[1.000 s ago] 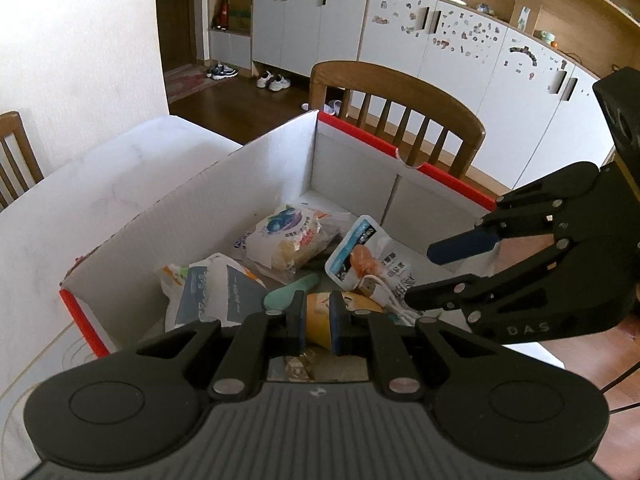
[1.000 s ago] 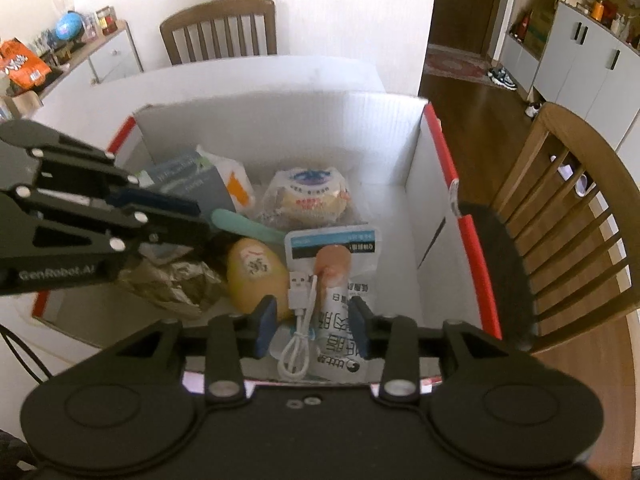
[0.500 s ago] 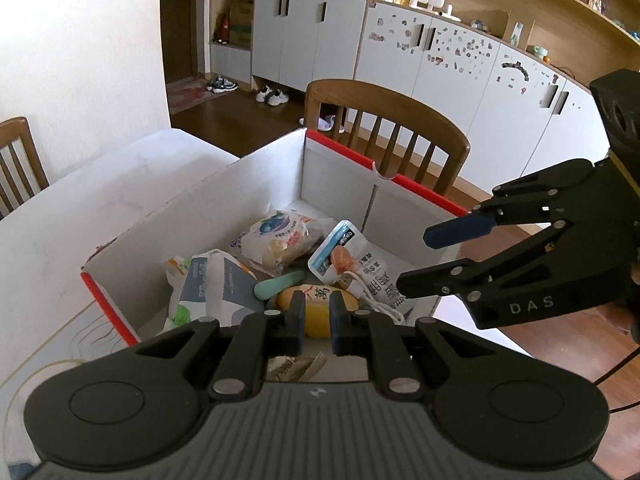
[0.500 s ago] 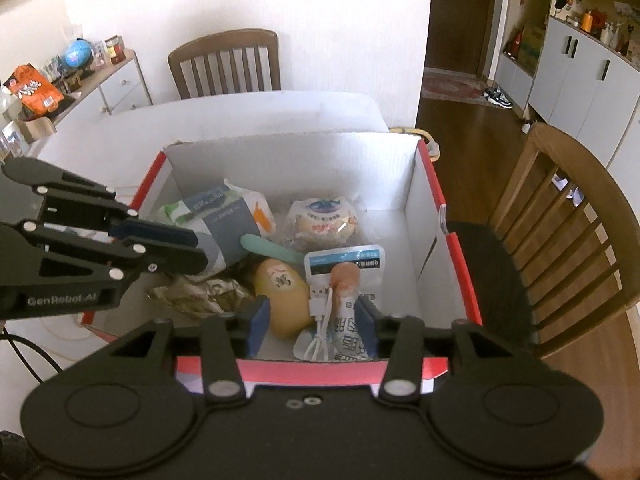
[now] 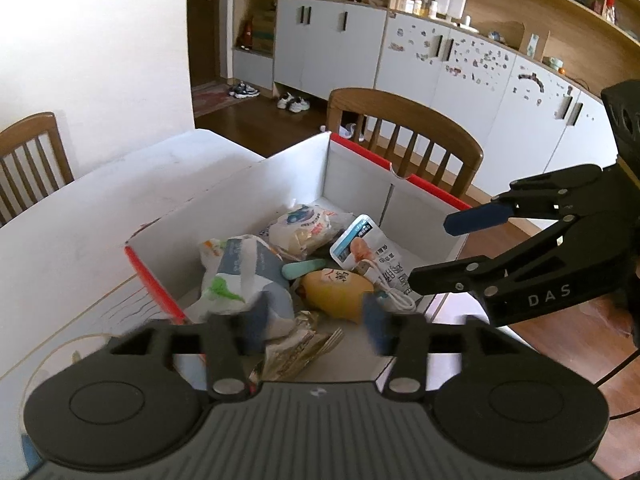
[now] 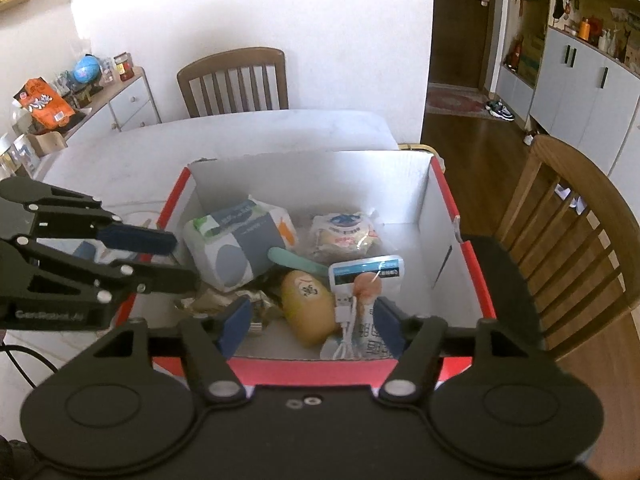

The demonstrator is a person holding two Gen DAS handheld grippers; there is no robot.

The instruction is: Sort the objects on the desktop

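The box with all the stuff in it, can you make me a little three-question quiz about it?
1. True or false: the box stands on the floor.
2. What touches the white cable? A) the globe B) the yellow fruit C) the shoes
3. Fill in: the right gripper holds ____.

Key:
1. False, it stands on the white table.
2. B: the cable lies against the fruit, on a white packet.
3. Nothing. Its jaws are opening above the box with nothing between them, and so are the jaws of the left gripper.
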